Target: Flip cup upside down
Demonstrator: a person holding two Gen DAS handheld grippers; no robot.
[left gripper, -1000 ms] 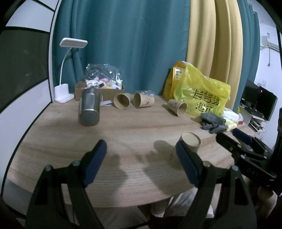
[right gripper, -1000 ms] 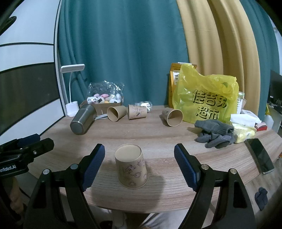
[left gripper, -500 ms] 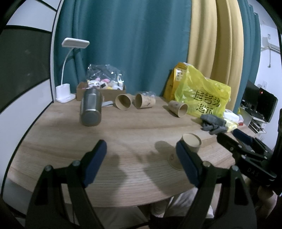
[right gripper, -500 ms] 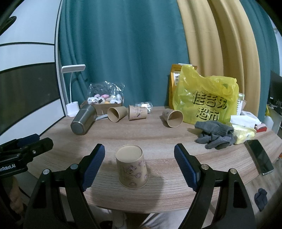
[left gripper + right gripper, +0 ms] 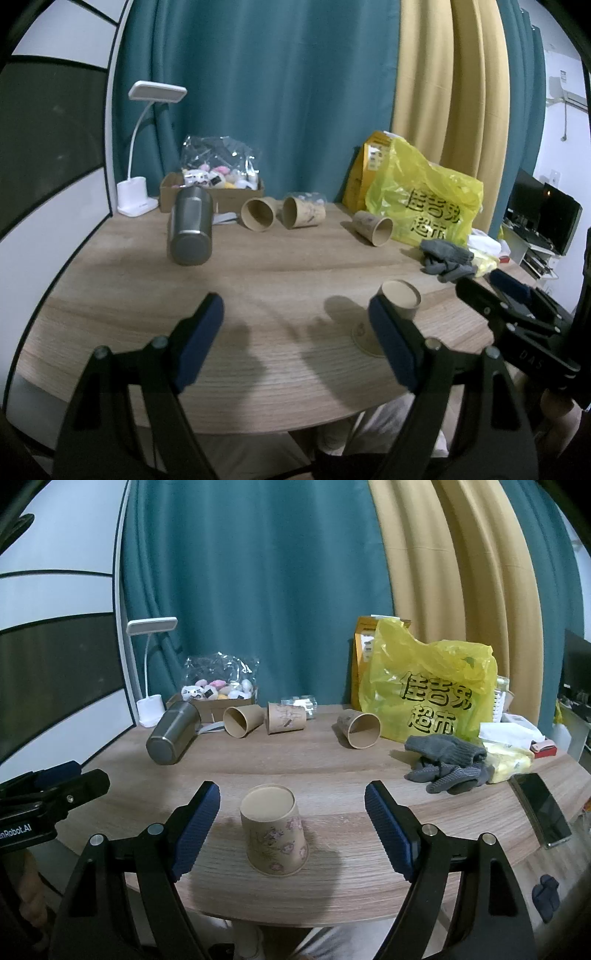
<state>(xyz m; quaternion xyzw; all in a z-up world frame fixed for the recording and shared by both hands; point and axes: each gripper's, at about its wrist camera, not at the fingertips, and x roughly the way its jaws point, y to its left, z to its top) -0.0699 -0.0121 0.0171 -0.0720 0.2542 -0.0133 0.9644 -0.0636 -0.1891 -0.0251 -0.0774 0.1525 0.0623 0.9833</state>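
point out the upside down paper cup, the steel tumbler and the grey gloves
upside down paper cup (image 5: pixel 274 832), right wrist view, on its printed side wall
steel tumbler (image 5: pixel 173 733), right wrist view, mid body
grey gloves (image 5: pixel 445 762), right wrist view, middle of the pile

Dim, cool indoor light from overhead. Soft shadows on the table (image 5: pixel 280 266), cast toward 9 o'clock. Strong fisheye bending and black vignette at every edge. Slight motion blur in left view; right view sharper.

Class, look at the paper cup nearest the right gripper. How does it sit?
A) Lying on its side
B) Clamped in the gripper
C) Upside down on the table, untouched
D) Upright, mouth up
C: the paper cup stands base-up on the table, clear of the open right gripper.
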